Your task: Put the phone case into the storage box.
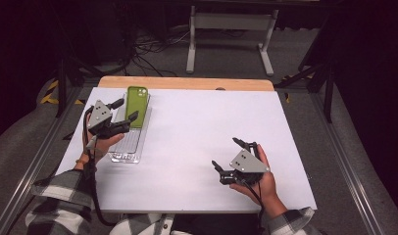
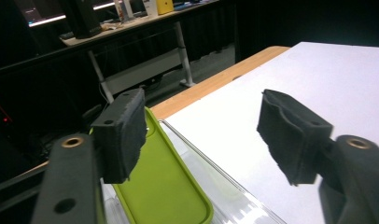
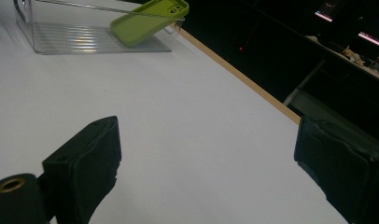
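Dim room with cables on grey floor beyond a white surface (image 1: 187, 147) edged in wood at the far side. Clear plastic tray (image 1: 130, 142) at the left part of the surface, lengthwise toward the far edge. Green phone case (image 1: 137, 105) propped in the tray's far end, tilted, upper end resting on the tray's end wall. Left gripper (image 1: 127, 109) just over the tray beside the case, jaws apart, pads off the case. Right gripper (image 1: 230, 152) well apart at the near right, jaws wide, nothing between.
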A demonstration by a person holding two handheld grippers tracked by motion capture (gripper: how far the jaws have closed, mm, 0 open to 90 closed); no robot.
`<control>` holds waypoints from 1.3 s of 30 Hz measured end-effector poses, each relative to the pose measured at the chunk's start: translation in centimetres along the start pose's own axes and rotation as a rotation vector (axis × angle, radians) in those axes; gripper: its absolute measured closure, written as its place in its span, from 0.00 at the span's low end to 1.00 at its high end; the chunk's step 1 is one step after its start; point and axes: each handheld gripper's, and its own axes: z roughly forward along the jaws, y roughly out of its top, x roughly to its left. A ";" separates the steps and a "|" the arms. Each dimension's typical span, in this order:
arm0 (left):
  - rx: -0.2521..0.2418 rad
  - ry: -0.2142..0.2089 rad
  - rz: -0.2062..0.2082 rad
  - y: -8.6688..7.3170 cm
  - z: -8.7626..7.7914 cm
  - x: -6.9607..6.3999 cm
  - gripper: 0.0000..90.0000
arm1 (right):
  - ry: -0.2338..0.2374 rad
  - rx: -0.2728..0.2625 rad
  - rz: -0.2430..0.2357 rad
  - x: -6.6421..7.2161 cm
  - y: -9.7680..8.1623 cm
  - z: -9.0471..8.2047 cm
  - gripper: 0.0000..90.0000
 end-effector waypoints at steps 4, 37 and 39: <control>-0.002 0.001 -0.004 0.0 -0.1 -0.1 0.28 | -0.003 -0.004 0.000 0.0 0.0 -0.1 0.09; -0.010 -0.042 0.010 0.7 -1.3 -2.1 0.04 | -0.006 -0.021 0.010 -0.2 0.2 -0.3 0.08; -0.011 -0.047 0.015 0.7 -1.3 -2.4 0.04 | -0.006 -0.023 0.010 -0.2 0.2 -0.3 0.08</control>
